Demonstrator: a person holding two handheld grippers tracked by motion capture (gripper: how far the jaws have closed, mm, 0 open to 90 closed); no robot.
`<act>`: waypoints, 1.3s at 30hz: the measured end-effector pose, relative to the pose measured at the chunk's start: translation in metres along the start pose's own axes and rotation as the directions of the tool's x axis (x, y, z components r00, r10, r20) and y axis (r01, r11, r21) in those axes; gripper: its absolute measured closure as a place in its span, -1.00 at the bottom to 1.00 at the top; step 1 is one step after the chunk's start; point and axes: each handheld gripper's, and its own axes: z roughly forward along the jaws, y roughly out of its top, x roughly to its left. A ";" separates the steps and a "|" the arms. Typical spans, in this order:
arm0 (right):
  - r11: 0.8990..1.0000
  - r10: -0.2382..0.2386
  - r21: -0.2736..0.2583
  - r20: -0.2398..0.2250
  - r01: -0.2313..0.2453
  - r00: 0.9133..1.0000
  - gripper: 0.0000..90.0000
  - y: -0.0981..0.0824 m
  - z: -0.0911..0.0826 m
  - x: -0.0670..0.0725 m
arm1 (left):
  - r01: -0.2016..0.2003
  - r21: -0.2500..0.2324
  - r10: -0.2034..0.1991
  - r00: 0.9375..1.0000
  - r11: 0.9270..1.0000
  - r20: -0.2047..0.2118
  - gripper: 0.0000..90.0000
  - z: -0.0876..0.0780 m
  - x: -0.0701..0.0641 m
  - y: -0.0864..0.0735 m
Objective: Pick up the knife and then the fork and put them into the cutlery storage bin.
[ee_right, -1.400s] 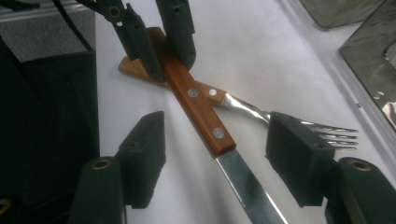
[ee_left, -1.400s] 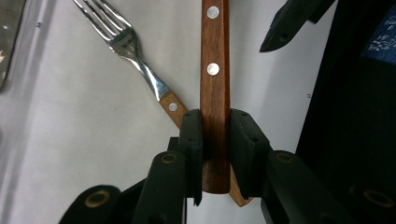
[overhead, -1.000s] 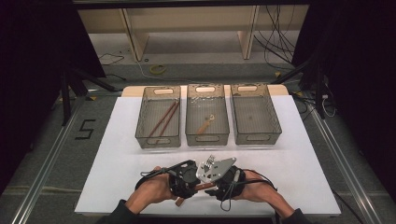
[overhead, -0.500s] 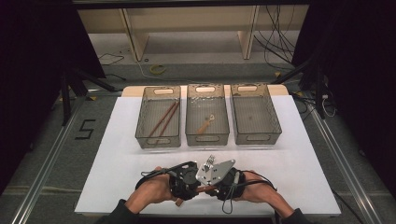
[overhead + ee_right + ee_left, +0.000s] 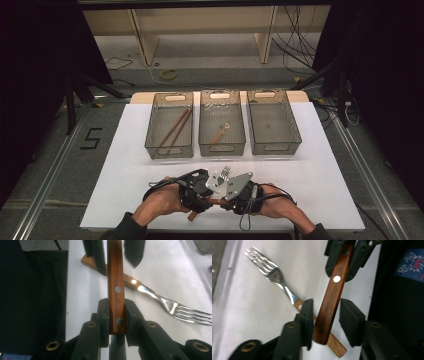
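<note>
At the near edge of the white desk (image 5: 125,165), the 2 claws meet tip to tip over a fork (image 5: 277,280) that lies flat on the sheet. The right claw (image 5: 117,315) is clenched on a wooden handle (image 5: 115,277) with 2 metal rivets, its pads pressed against both sides. The left claw (image 5: 325,320) is released, its pads standing on either side of the handle's far end with a gap on one side. Beyond the hands, 3 mesh baskets (image 5: 221,130) sit in a row: the left holds chopsticks (image 5: 175,127), the middle a wooden-handled utensil (image 5: 220,134).
</note>
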 end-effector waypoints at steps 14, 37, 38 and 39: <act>0.992 0.129 -0.014 0.115 -0.128 0.985 0.72 -0.017 -0.017 -0.023 | 0.255 -0.185 -0.273 0.959 0.949 -0.080 -0.35 -0.017 0.022 -0.026; 0.913 0.406 -0.175 0.293 -0.369 0.866 0.72 -0.033 -0.066 -0.083 | 0.415 -0.286 -0.456 0.885 0.864 -0.094 -0.52 -0.006 0.027 -0.066; 0.907 0.418 -0.180 0.295 -0.380 0.859 0.72 -0.034 -0.068 -0.086 | 0.418 -0.291 -0.461 0.882 0.861 -0.096 -0.53 -0.006 0.027 -0.067; 0.901 0.432 -0.190 0.300 -0.390 0.851 0.72 -0.035 -0.070 -0.090 | 0.420 -0.293 -0.464 0.881 0.859 -0.097 -0.53 -0.006 0.026 -0.067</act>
